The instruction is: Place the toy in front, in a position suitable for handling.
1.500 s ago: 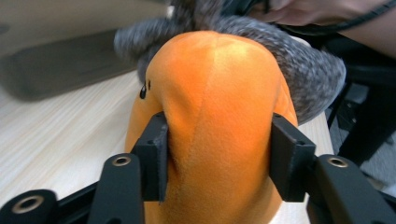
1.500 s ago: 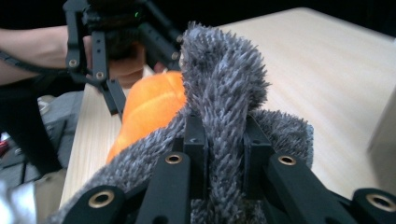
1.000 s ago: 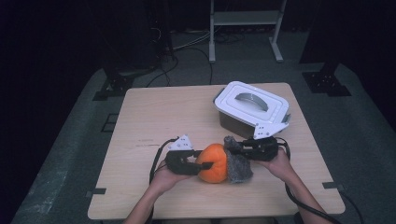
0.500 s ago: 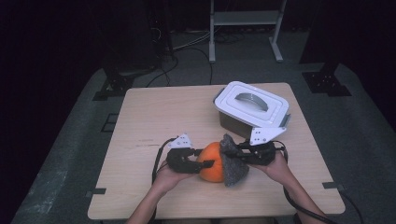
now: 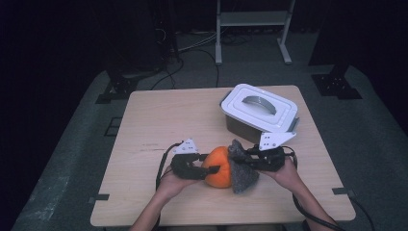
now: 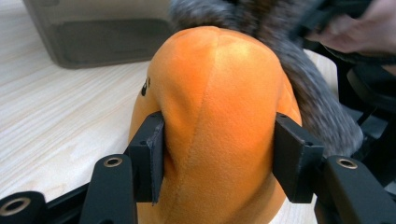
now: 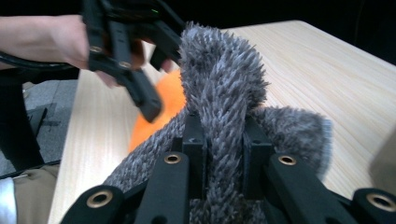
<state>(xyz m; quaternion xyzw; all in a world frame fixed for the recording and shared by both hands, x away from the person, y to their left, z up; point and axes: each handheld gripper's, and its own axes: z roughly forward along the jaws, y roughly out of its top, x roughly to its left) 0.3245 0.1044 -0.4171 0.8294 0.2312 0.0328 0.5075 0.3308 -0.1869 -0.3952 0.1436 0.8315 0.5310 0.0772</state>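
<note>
So the left tongs are clamped on the orange plush sitting near the front of the surface, while the right tongs are pinched tight on its grey furry cover, lidded box just behind.

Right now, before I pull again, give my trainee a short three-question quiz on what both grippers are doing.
1. True or false: the left gripper is clamped on the orange plush.
2. What does the right gripper hold? A) the lid handle B) a fold of the grey furry cloth C) a cable
3. Fill in: the lidded container stands on the table on the far side of the ____ gripper.

Key:
1. True; its jaws press into both sides of the plush.
2. B; the fold is pinched between its jaws.
3. right
</note>
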